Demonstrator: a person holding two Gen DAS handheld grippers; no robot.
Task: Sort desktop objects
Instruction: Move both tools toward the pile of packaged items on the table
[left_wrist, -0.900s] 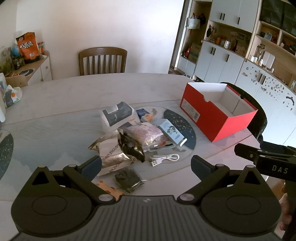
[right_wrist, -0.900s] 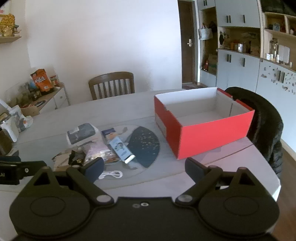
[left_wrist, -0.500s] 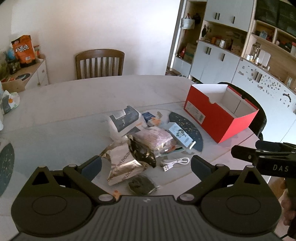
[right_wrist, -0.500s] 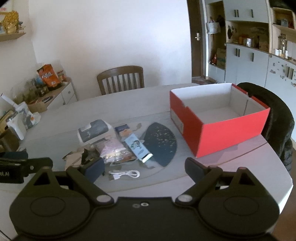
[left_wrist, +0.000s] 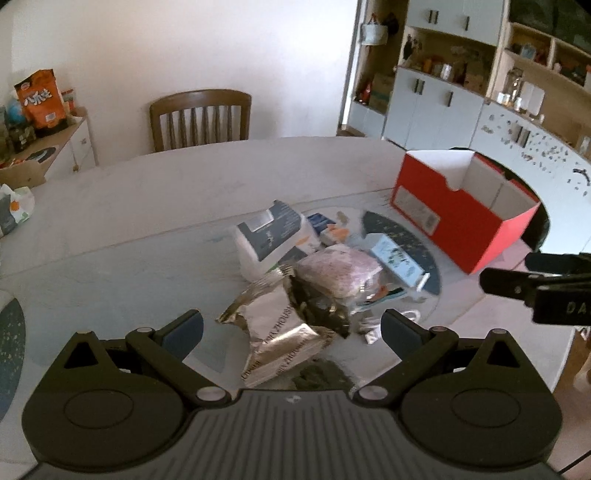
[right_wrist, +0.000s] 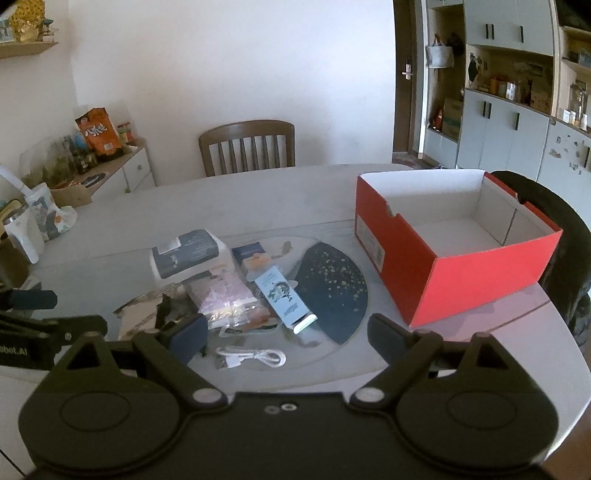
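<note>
A heap of small objects lies mid-table: a silver foil packet, a pink packet, a white-and-navy pack, a light-blue carton and a white cable. An empty red box stands to their right. My left gripper hovers open over the foil packet, nothing between its fingers. My right gripper is open above the cable and carton, also holding nothing. Each gripper shows at the edge of the other's view.
A dark fan-shaped mat lies beside the carton. A wooden chair stands at the far side, a black-covered chair behind the red box. A sideboard with snack bags and a tissue pack are at the left.
Both grippers have moved forward towards the heap, so the objects look larger and nearer. Both stay wide open; nothing on the table has moved.
</note>
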